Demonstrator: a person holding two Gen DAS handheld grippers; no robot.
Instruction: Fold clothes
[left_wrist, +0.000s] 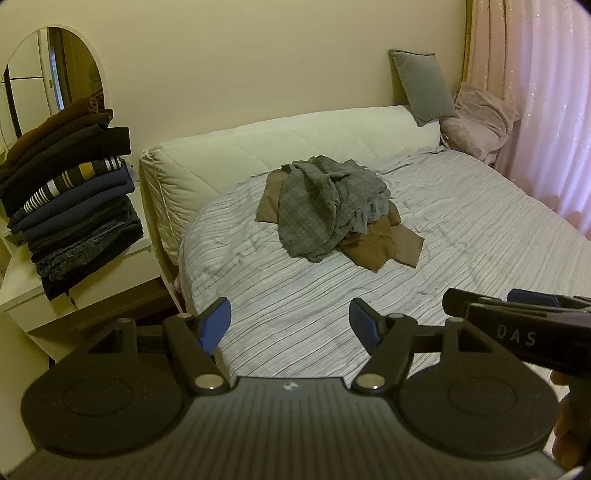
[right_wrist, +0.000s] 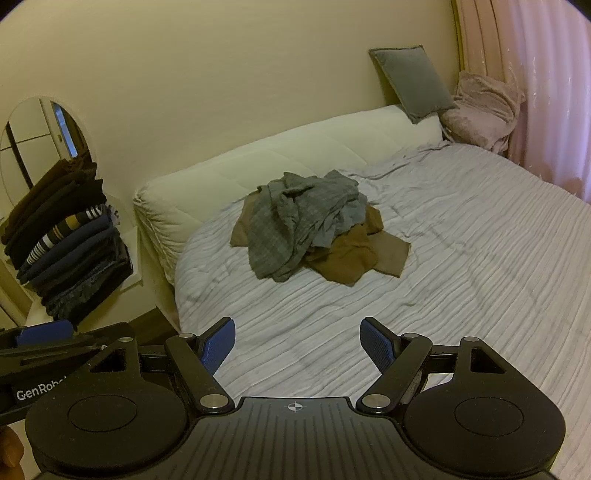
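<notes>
Clothes: a crumpled heap (left_wrist: 332, 206) near the middle of the bed, toward the headboard; none of it lies folded.
Top piece: a grey checked garment (left_wrist: 317, 206) draped loosely over the rest, with 1 long edge trailing toward the camera.
Under it: a brown garment (left_wrist: 384, 247) spread partly flat, its corner poking out on the right side of the heap; a lighter grey bit shows between the 2, too bunched to identify.
Bed: striped cover (left_wrist: 332, 332), with a broad bare stretch between the heap and both tools.
Left gripper (left_wrist: 290, 325): jaws spread wide, nothing between them, held over the near edge of the bed, well apart from the heap.
Right gripper (right_wrist: 297, 345): jaws likewise released and empty, just beside the left one.
Folded stack (left_wrist: 70, 206): dark and striped garments piled on the white bench left of the bed.
Step in hand: judged as reaching for 1 piece of the heap.
Doing it well: take the grey top layer alone, pinching a single edge or corner with each tool, lift it clear of the brown cloth, then spread it flat on the bare cover before any fold.
</notes>
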